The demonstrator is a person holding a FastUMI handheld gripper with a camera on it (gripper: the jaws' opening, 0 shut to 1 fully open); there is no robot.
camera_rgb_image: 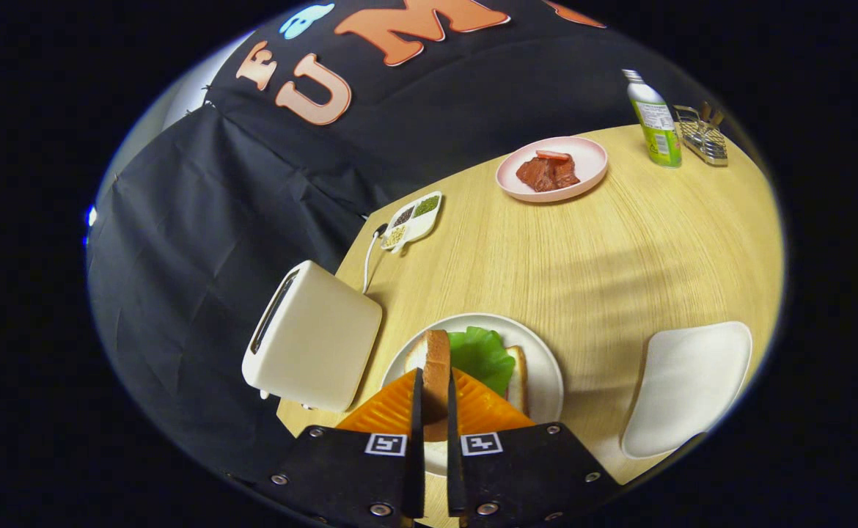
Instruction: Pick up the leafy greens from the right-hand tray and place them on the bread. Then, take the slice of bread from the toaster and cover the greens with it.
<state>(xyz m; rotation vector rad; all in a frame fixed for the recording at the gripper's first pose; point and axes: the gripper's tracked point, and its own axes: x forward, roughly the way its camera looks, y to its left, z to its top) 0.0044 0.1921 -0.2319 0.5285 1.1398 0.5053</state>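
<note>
My gripper (435, 389) is shut on a slice of bread (437, 359), held on edge between both fingers above the white round plate (546, 367). On that plate lies another bread slice (517, 378) with the leafy greens (482, 356) on top of it, just right of and below the held slice. The cream toaster (315, 337) stands to the left of the plate, its slot facing away toward the booth's wall. The near part of the plate is hidden by my fingers.
An empty white tray (689, 385) lies right of the plate. Farther off are a pink plate (583, 158) with meat and tomato, a small divided dish (414, 220) of seasonings, a green bottle (656, 121) and a wire rack (702, 136). The table's edge runs behind the toaster.
</note>
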